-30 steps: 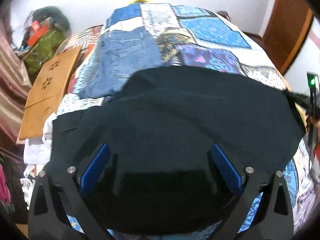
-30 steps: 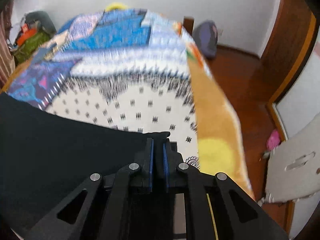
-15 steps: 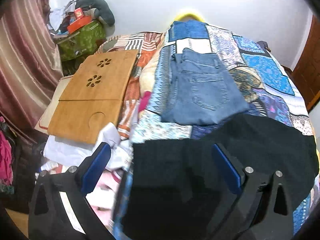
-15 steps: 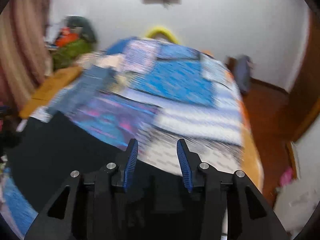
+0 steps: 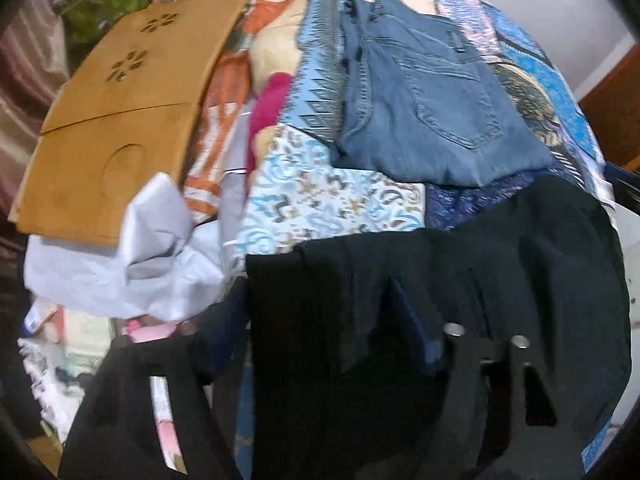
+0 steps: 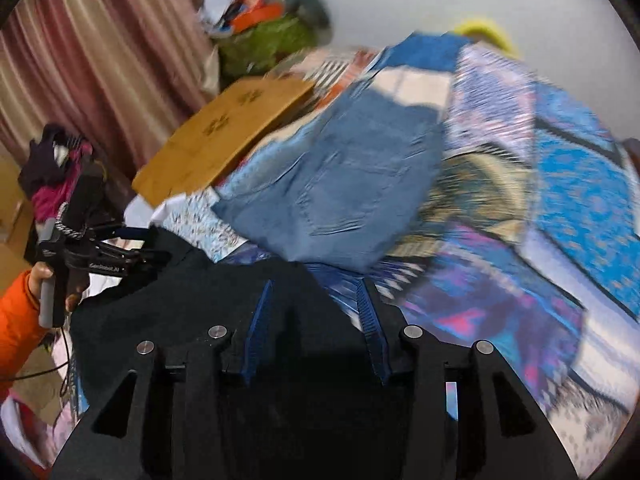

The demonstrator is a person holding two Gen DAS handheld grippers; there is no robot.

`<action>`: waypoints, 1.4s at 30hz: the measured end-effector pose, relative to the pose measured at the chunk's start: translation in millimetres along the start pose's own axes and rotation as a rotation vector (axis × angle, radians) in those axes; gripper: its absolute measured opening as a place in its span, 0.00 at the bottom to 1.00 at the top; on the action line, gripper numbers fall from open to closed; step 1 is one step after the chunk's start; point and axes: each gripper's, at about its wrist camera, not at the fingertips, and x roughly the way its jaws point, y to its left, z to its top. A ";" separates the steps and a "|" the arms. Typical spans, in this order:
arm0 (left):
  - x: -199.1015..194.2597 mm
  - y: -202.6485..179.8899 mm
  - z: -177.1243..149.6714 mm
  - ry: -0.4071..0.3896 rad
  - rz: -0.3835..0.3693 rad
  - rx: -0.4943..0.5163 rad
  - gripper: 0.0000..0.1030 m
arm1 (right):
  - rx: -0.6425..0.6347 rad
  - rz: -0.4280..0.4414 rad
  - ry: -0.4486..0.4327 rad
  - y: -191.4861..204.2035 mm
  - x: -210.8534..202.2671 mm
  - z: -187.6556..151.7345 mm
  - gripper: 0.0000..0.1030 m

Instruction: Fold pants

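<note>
Black pants point(image 5: 500, 280) lie on the patchwork bedspread point(image 5: 332, 196), near its front edge. In the left wrist view my left gripper point(image 5: 320, 320) is open, its fingers astride the pants' left corner, with cloth draped between them. It also shows in the right wrist view point(image 6: 132, 256), held by a hand in an orange sleeve at the pants' left edge. My right gripper point(image 6: 316, 312) is open and empty, low over the black pants point(image 6: 224, 292).
Folded blue jeans point(image 5: 424, 96) lie behind the black pants; they also show in the right wrist view point(image 6: 340, 184). A wooden lap tray point(image 5: 124, 112) and crumpled white cloth point(image 5: 132, 256) sit at the left. A pink curtain point(image 6: 100, 48) hangs at the far left.
My right gripper let go of the pants' corner, opened and swung left over them. My left gripper moved left to the pants' left corner and went lower onto the cloth.
</note>
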 end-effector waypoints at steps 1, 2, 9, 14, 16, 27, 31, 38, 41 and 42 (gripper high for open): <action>0.1 -2.1 -1.9 -0.007 -0.009 0.014 0.54 | -0.007 0.003 0.025 3.3 13.2 4.2 0.39; 0.1 -3.9 -4.6 -0.013 -0.026 0.021 0.44 | -0.016 0.011 0.060 6.6 26.5 8.0 0.39; -12.1 -16.4 -17.2 -0.082 0.061 0.100 0.16 | -0.092 0.034 0.179 23.9 71.6 11.2 0.13; -14.4 -10.1 -16.7 -0.111 0.138 0.128 0.17 | -0.144 -0.030 0.131 29.0 71.9 8.7 0.10; -11.2 -6.7 -13.2 -0.097 0.143 0.123 0.23 | -0.151 -0.063 0.125 31.7 72.2 8.2 0.10; -94.2 3.4 -34.7 -0.182 0.060 0.038 0.44 | -0.088 -0.102 0.025 40.6 -17.7 -14.7 0.35; -99.3 -19.9 -62.5 -0.174 0.017 0.099 0.44 | -0.032 -0.072 0.021 45.5 -43.7 -47.7 0.35; -54.3 -35.6 -122.9 -0.083 0.112 0.192 0.58 | 0.059 -0.042 0.097 56.2 -47.8 -126.3 0.35; -51.1 -21.8 -140.7 -0.112 0.113 0.128 0.67 | 0.060 -0.072 0.034 62.7 -63.9 -156.0 0.35; -51.1 -20.3 -144.5 -0.111 0.123 0.111 0.67 | 0.084 -0.078 0.018 62.3 -70.0 -164.8 0.35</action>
